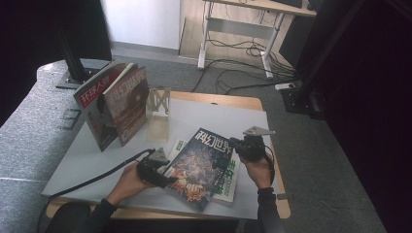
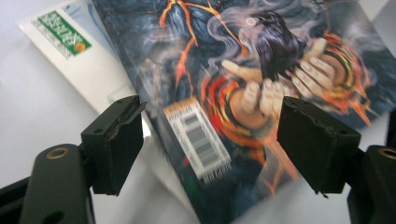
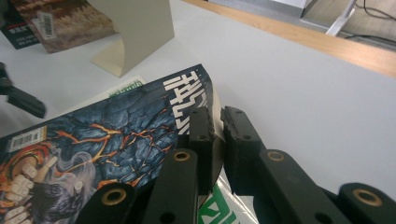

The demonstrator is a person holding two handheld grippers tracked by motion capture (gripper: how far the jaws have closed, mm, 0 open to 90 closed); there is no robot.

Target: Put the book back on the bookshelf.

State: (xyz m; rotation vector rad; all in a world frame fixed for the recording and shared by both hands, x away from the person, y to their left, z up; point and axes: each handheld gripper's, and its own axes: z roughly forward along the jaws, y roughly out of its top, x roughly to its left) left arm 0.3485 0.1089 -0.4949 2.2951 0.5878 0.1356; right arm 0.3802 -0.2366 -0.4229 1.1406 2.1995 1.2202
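Right gripper view: right tool (image 3: 217,122) pinches the glossy magazine (image 3: 116,126); left tool (image 2: 210,140) gapes wide.

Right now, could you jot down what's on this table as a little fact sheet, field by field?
surface: white table
dark magazine: flame-and-figure cover, lying on top of a white and green magazine
upright magazines: two, standing at the table's far left
bookend: beige, standing just beside the upright pair
left tool: open, jaws on either side of the dark magazine's barcode corner
right tool: shut on the dark magazine's edge near its title
person: one hand on each tool, dark sleeves
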